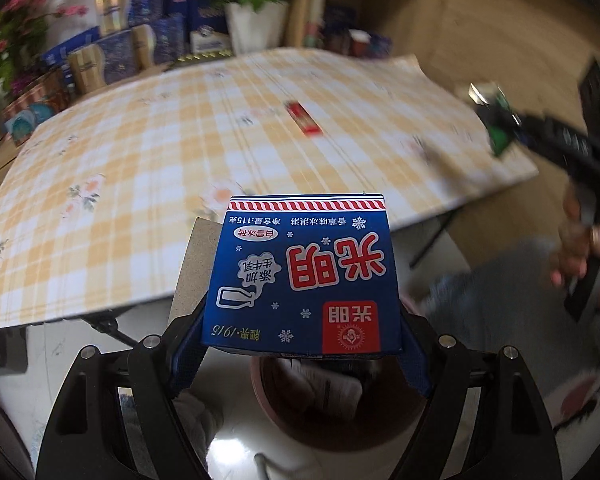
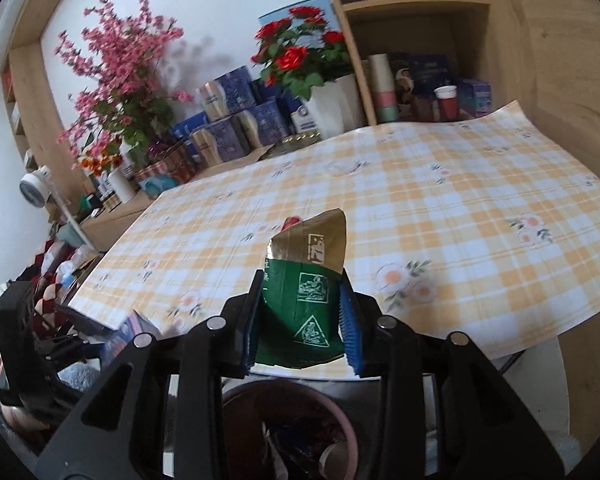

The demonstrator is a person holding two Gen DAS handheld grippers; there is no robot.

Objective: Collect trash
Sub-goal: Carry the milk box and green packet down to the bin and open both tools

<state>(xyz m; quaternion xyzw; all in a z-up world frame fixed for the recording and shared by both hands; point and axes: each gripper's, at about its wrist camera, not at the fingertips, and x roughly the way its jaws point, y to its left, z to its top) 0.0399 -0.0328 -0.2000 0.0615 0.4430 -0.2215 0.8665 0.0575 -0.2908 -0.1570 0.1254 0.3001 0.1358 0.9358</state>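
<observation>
My left gripper (image 1: 300, 344) is shut on a blue ice-cream carton (image 1: 302, 276) with red Chinese characters, held off the table's front edge above a reddish-brown bin (image 1: 324, 404) on the floor. My right gripper (image 2: 300, 320) is shut on a green and gold wrapper (image 2: 306, 280), also held above the bin (image 2: 292, 432), which holds trash. A red wrapper (image 1: 303, 119) lies on the checked tablecloth (image 1: 140, 168); in the right wrist view only its tip (image 2: 291, 222) shows behind the green wrapper. The right gripper with its wrapper (image 1: 496, 120) appears blurred at the right of the left wrist view.
Blue boxes (image 2: 236, 120), a white pot of red roses (image 2: 332, 100) and pink flowers (image 2: 120, 80) stand behind the table. A wooden shelf (image 2: 420, 40) with cups stands at the back right. Folding table legs (image 1: 108, 326) show under the cloth.
</observation>
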